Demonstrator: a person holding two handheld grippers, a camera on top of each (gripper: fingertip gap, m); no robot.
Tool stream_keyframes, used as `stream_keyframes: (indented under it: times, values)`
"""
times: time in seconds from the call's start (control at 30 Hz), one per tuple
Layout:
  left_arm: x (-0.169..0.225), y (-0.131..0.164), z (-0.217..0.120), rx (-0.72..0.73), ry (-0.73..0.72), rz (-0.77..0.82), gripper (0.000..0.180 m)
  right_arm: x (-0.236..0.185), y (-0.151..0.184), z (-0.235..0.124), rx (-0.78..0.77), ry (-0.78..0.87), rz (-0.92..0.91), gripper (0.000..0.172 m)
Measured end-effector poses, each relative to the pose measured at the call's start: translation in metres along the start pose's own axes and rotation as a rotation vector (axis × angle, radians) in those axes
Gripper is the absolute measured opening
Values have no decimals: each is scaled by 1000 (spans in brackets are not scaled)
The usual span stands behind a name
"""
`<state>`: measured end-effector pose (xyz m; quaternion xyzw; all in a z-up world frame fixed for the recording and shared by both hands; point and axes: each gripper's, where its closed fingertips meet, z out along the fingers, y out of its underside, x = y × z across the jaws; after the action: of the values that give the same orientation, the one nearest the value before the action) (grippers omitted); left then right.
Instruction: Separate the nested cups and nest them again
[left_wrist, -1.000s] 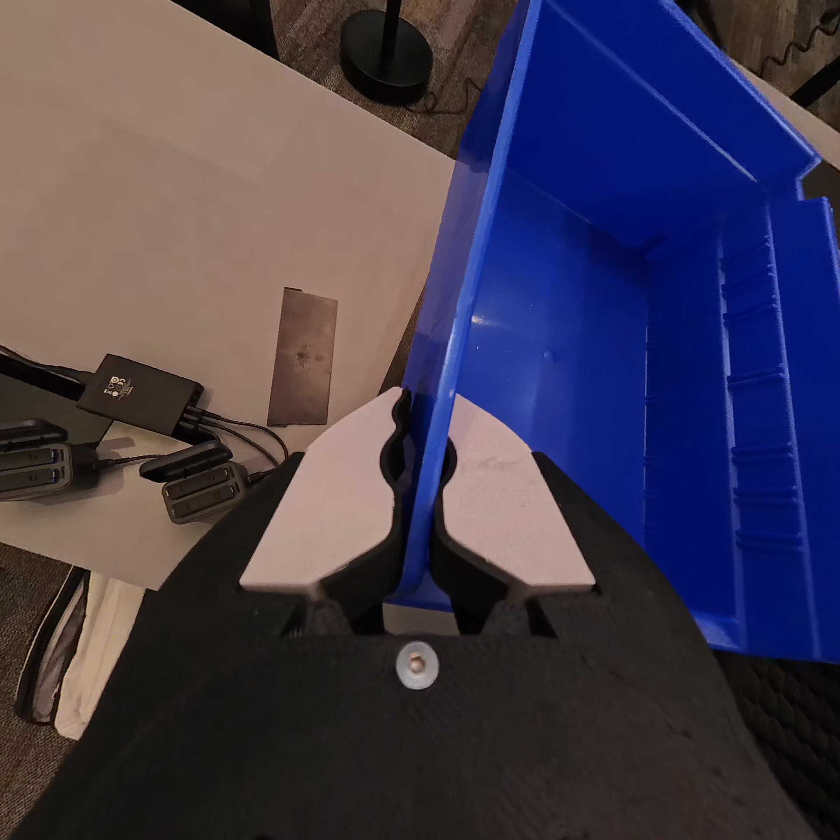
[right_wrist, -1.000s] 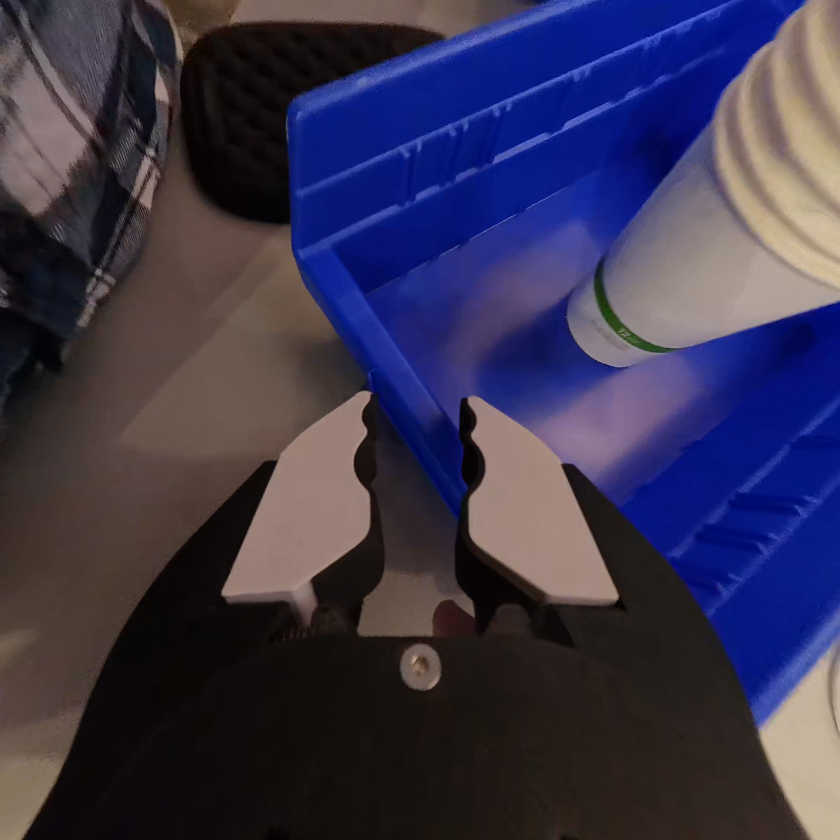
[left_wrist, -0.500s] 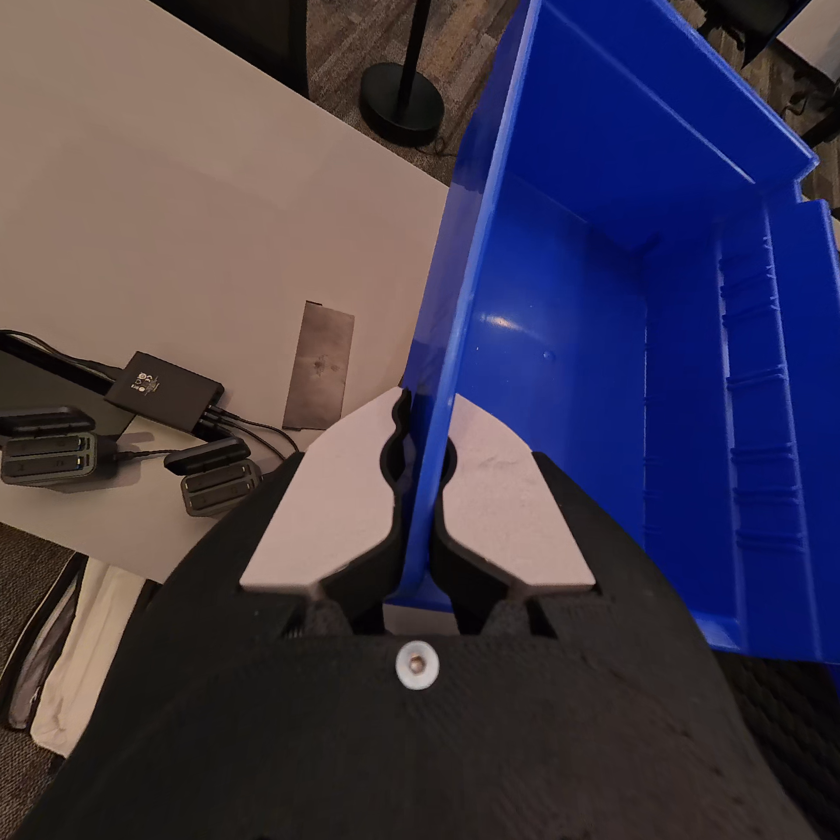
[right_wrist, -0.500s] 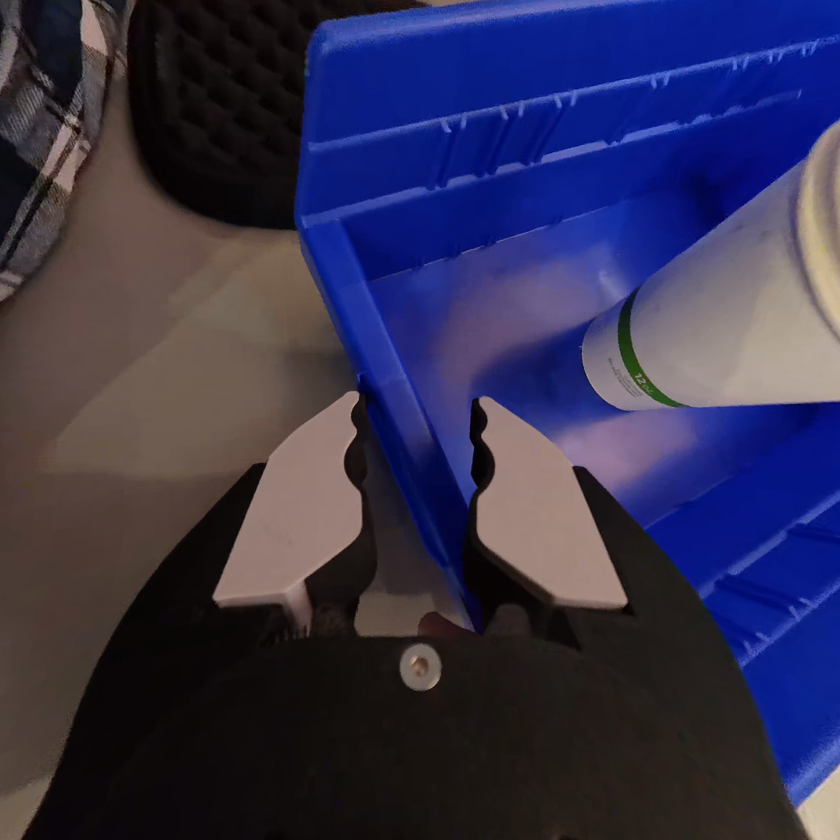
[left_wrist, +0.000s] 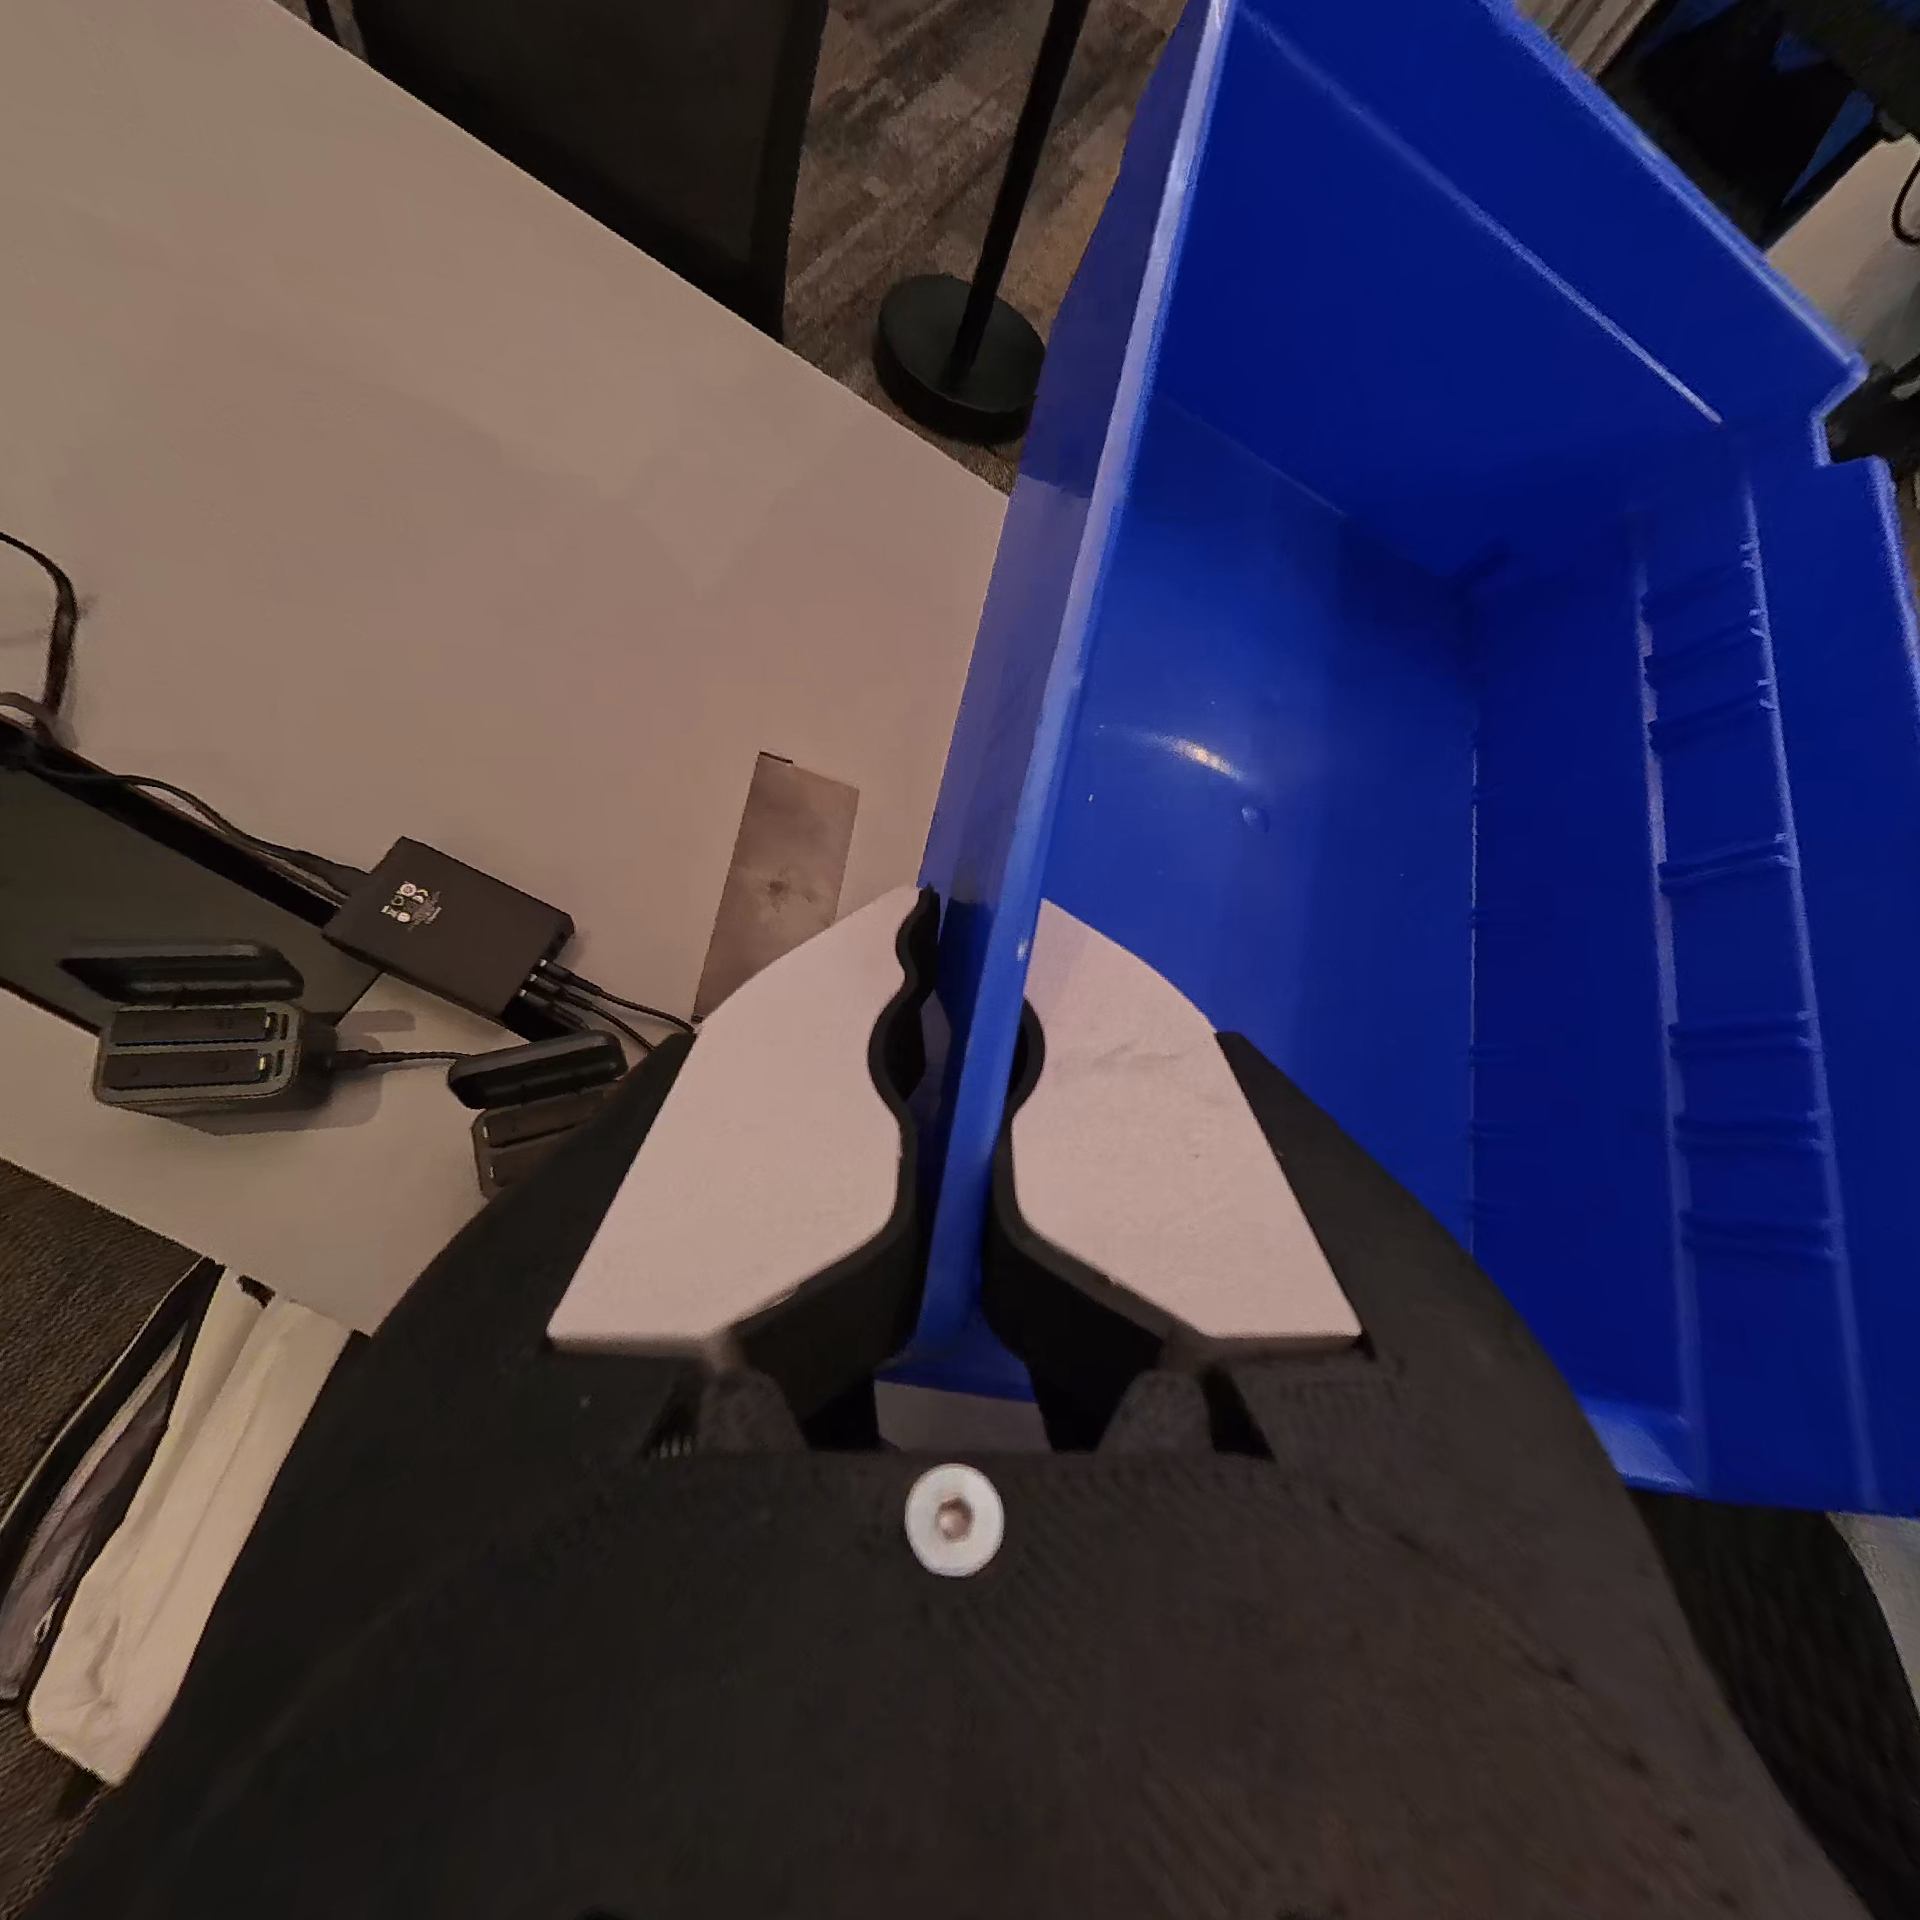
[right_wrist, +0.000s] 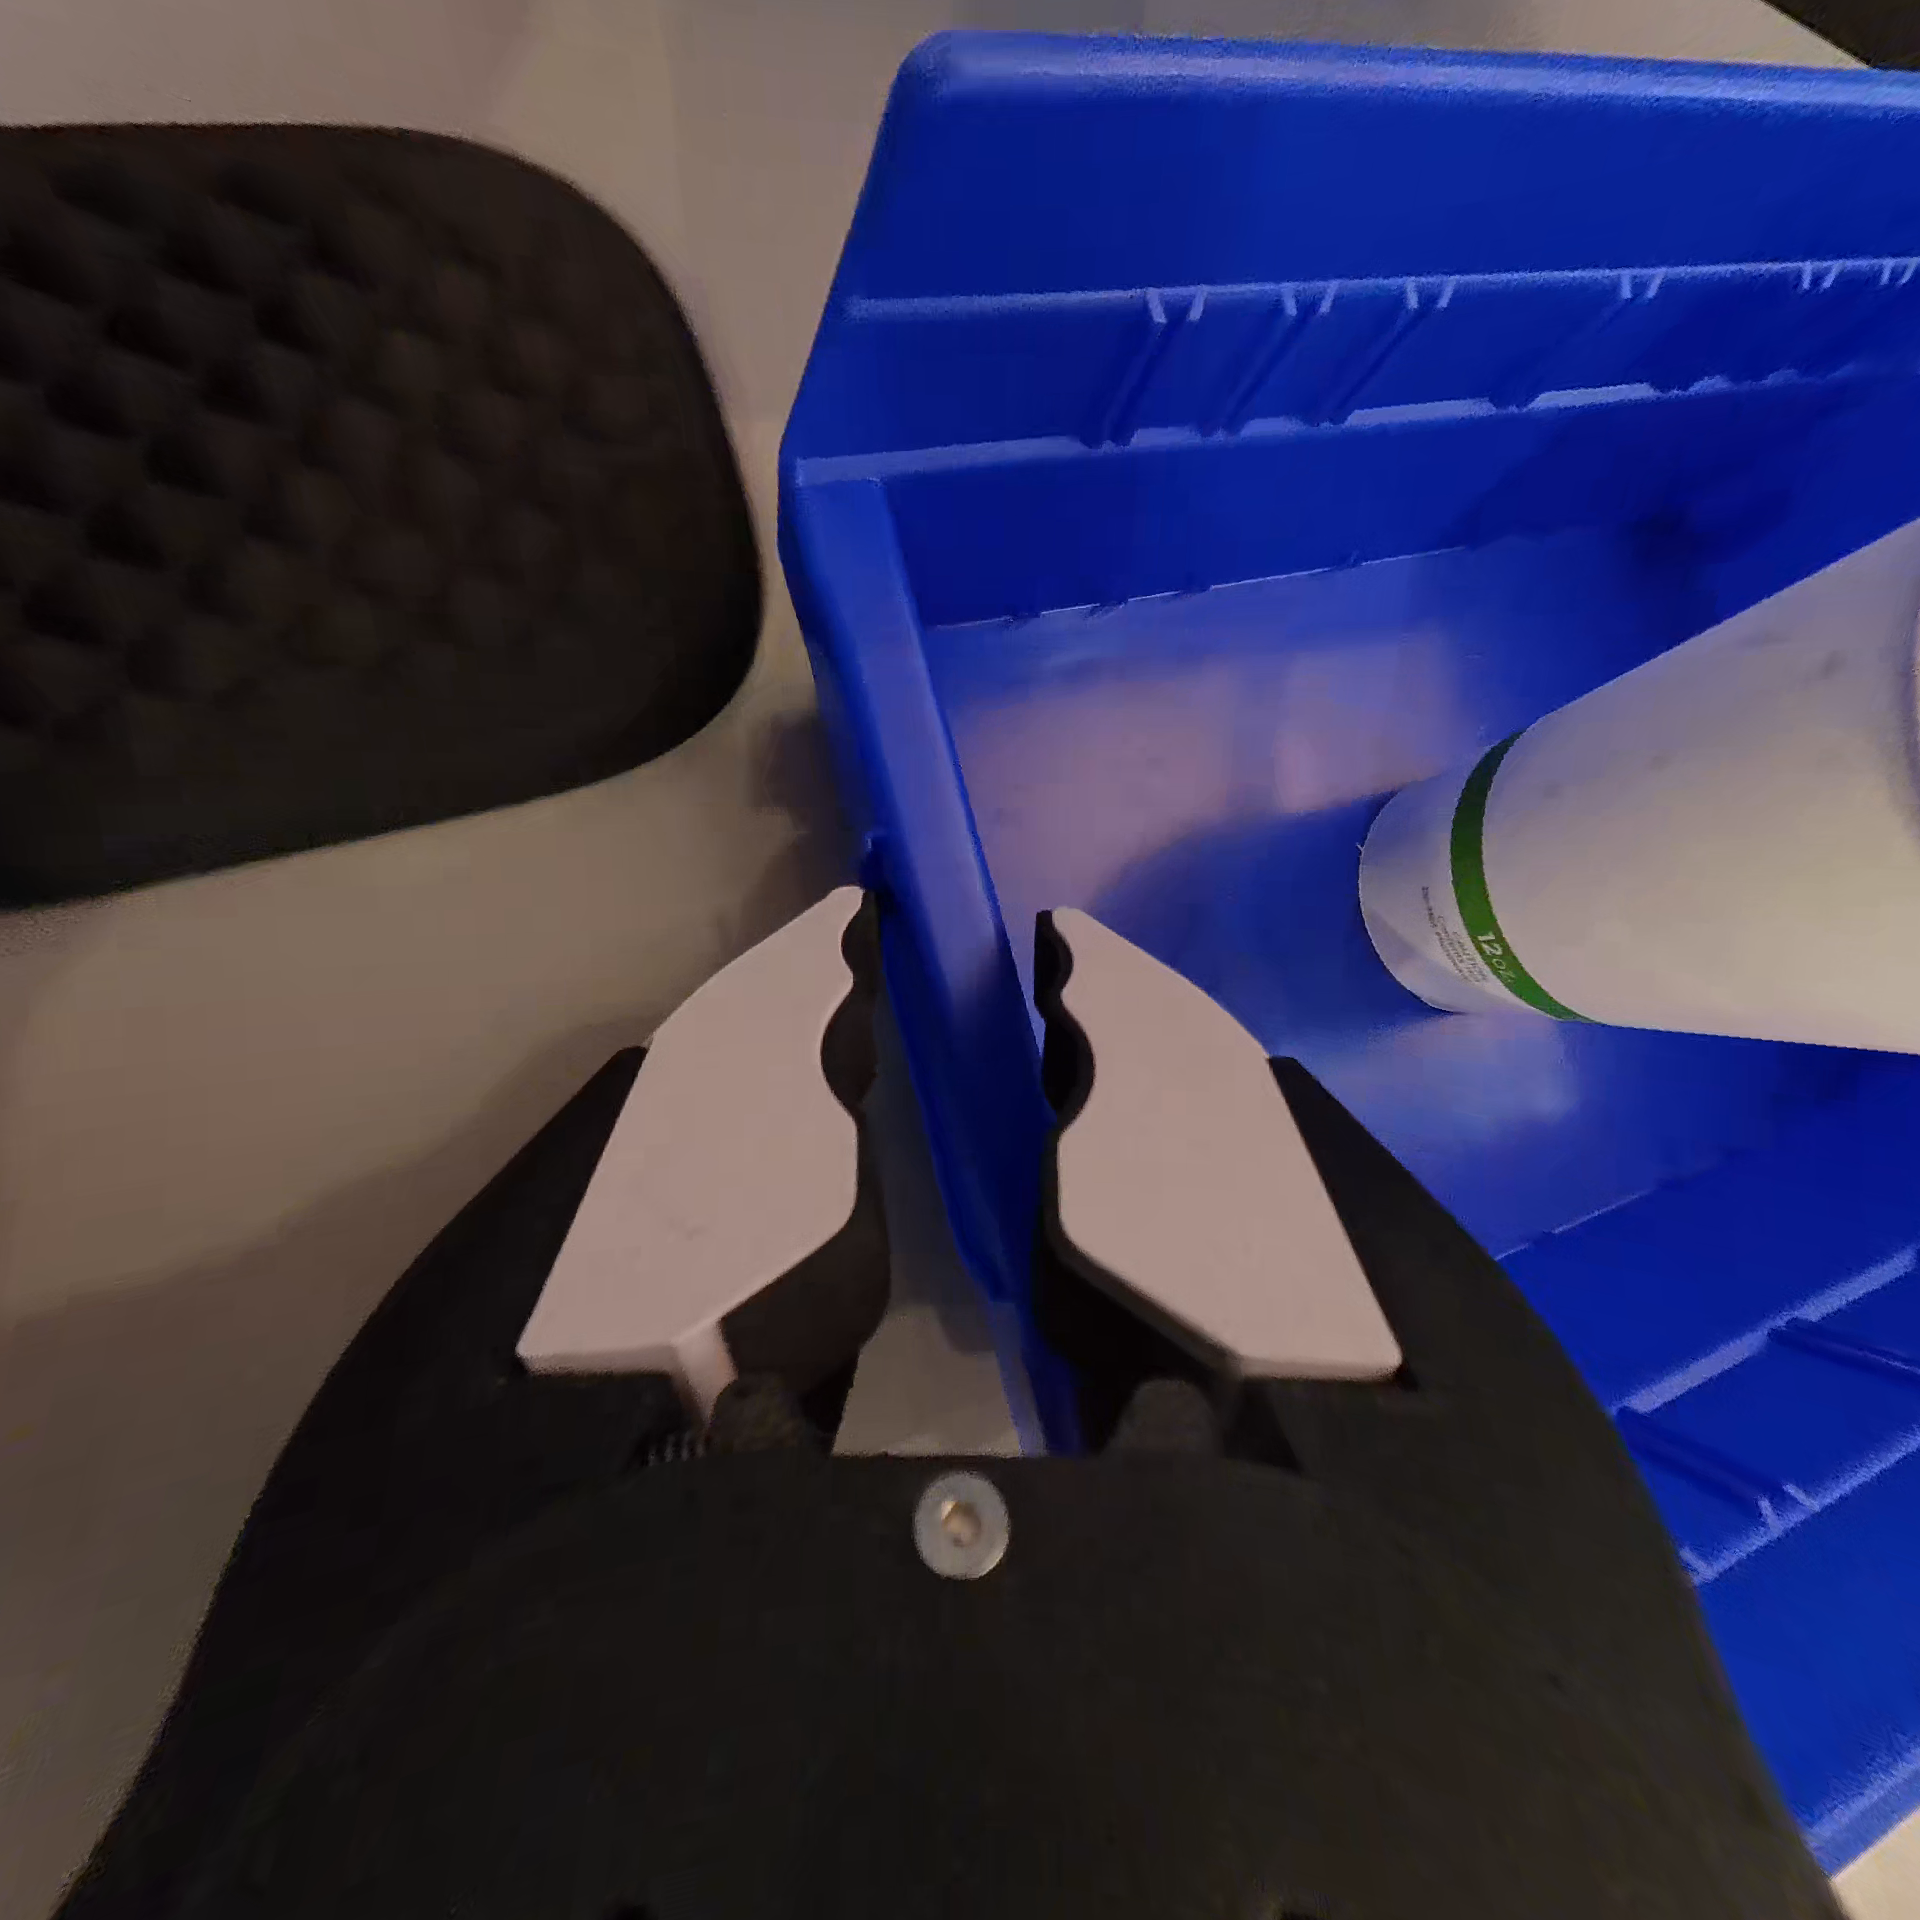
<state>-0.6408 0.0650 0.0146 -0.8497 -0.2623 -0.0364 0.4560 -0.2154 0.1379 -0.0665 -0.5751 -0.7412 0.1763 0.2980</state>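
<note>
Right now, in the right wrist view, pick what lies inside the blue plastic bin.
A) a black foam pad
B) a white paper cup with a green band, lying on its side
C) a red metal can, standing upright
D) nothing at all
B: a white paper cup with a green band lies tipped on its side inside the blue plastic bin, while the black foam pad sits outside it on the table.

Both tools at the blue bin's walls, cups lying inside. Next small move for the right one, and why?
Probably finish closing the right tool on the blue bin wall. The wall already stands between its fingers, with a gap on the inner side, while the left tool clamps another wall. The white cups lie inside, untouched.
</note>
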Motion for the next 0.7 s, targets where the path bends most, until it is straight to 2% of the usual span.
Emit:
stream_keyframes:
  times: [0.33, 0.57, 0.7]
  values:
    - [-22, -14, -24, 56, -21, -31, 7, 65, -44, 58, -94, 78, 190, 24]
    - [-24, -23, -36, 76, -16, -32, 7, 107, -77, 98, -134, 134, 293, 24]
    - [-24, -29, -41, 87, -12, -31, 7, 129, -85, 112, -142, 154, 331, 24]
